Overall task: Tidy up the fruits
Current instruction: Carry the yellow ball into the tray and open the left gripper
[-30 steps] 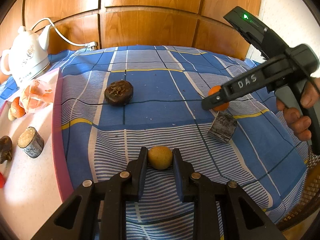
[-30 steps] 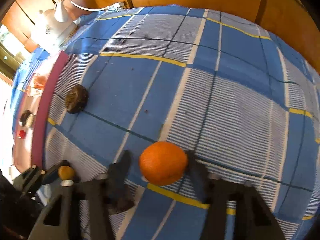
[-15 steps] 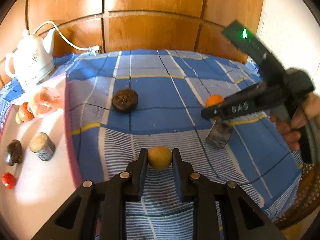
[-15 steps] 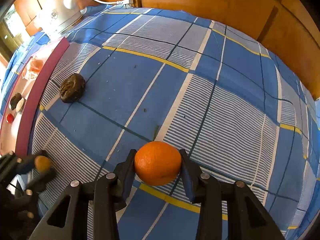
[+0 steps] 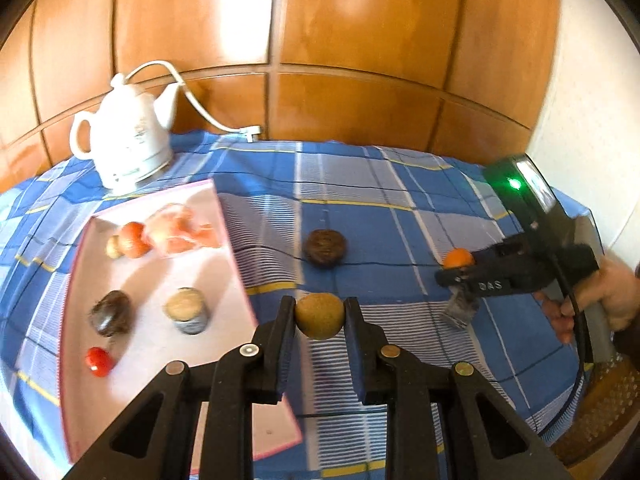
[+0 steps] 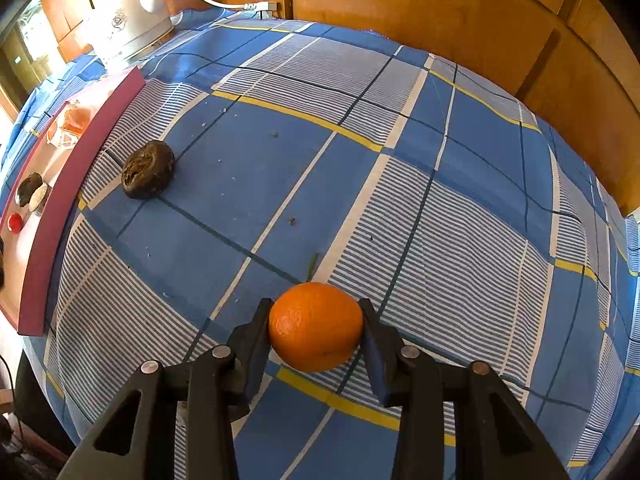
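Observation:
My left gripper [image 5: 320, 316] is shut on a small tan round fruit [image 5: 319, 315] and holds it above the blue checked cloth, near the right edge of the pink tray [image 5: 236, 256]. My right gripper [image 6: 315, 326] is shut on an orange [image 6: 316, 326]; in the left wrist view that right gripper [image 5: 456, 268] shows at the right with the orange [image 5: 459, 258] in its tip, a hand [image 5: 612, 300] behind it. A dark wrinkled fruit [image 5: 325, 247] [image 6: 148, 174] lies on the cloth between them.
The tray holds a red fruit [image 5: 98, 361], a dark fruit [image 5: 110, 313], a tan-topped cylinder [image 5: 186, 311], an orange fruit [image 5: 132, 239] and a clear bag [image 5: 180, 232]. A white kettle [image 5: 124, 140] stands behind. A grey block [image 5: 460, 310] lies under the right gripper. Wooden panels back the table.
My left gripper has lifted the tan fruit off the cloth and swung towards the tray, which now fills more of its view. The right gripper has kept its grip on the orange, turning slightly.

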